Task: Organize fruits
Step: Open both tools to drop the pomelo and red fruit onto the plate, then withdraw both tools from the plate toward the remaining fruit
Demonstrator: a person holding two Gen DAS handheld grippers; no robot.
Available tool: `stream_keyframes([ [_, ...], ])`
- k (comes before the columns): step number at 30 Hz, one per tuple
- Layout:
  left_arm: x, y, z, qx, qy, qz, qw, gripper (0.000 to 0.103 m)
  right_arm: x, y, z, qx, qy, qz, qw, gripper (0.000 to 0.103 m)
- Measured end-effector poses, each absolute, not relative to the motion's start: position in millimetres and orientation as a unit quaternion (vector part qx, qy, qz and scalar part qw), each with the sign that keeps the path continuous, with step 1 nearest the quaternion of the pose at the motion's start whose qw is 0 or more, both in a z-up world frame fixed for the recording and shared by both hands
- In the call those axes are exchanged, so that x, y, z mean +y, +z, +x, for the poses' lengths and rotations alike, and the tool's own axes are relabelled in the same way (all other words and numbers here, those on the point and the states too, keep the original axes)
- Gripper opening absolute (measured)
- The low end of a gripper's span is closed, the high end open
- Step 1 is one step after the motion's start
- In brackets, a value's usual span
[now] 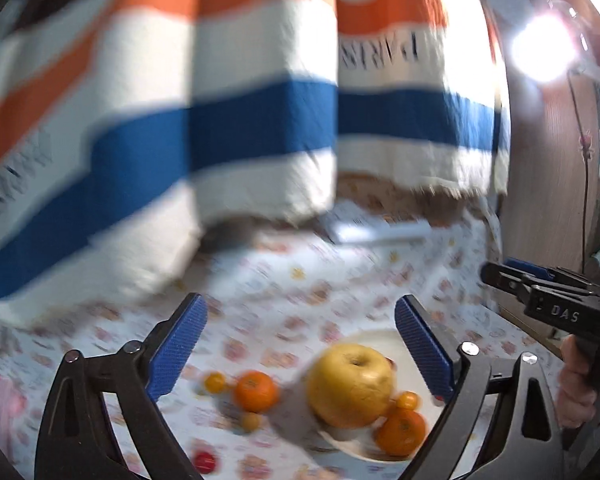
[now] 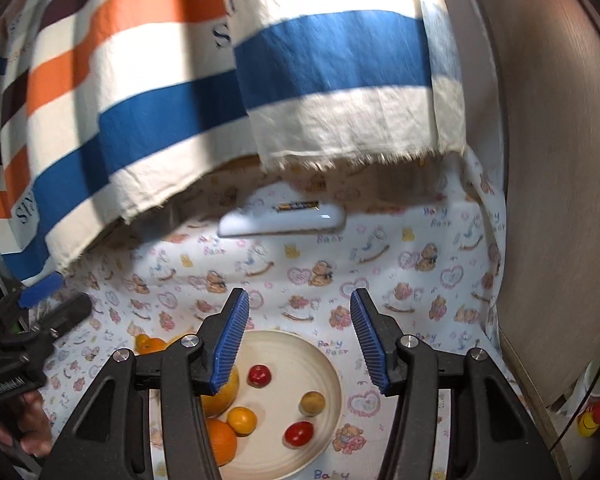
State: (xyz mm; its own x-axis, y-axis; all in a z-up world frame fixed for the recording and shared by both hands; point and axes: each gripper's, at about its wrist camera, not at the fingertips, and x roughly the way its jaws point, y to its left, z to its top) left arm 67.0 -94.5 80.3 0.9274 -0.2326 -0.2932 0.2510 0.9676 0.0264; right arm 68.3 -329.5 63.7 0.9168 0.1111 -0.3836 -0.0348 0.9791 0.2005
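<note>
A cream plate sits on the bear-print tablecloth below my right gripper, which is open and holds nothing. On the plate lie a yellow apple, an orange, a small orange fruit, two red tomatoes and a brownish ball. Left of the plate, a mandarin and small yellow tomatoes rest on the cloth. My left gripper hangs wide open above them, empty. Each gripper shows at the edge of the other's view, held by a hand.
A striped blue, orange and white cloth hangs over the table's far side. A white flat case lies under its hem. A wooden panel bounds the right. One red tomato lies near the front edge.
</note>
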Motion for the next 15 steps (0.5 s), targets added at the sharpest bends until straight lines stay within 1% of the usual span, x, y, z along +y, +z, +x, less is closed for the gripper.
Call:
stream_keyframes([
  [1,-87,84,59,0.126,-0.112,0.033,0.985,0.103,-328,66,65,0.197,0.042,0.097,0.975,0.055],
  [3,-70,89,48,0.105,-0.1,0.034,0.989,0.103,-323,72,58,0.188,0.051,0.097,0.976,0.056],
  [6,-48,93,37,0.097,-0.087,0.027,0.991,0.103,-315,78,48,0.172,0.055,0.097,0.979,0.063],
  [8,-37,94,32,0.094,-0.077,0.025,0.992,0.103,-312,80,43,0.164,0.052,0.102,0.98,0.071],
  [10,-28,92,26,0.092,-0.066,0.033,0.993,0.103,-312,80,36,0.147,0.038,0.119,0.981,0.073],
  [13,-18,83,18,0.084,-0.052,0.041,0.994,0.103,-315,80,27,0.121,0.02,0.131,0.984,0.083],
  [15,-12,74,16,0.098,-0.053,0.043,0.993,0.103,-316,80,24,0.106,0.013,0.131,0.986,0.083],
])
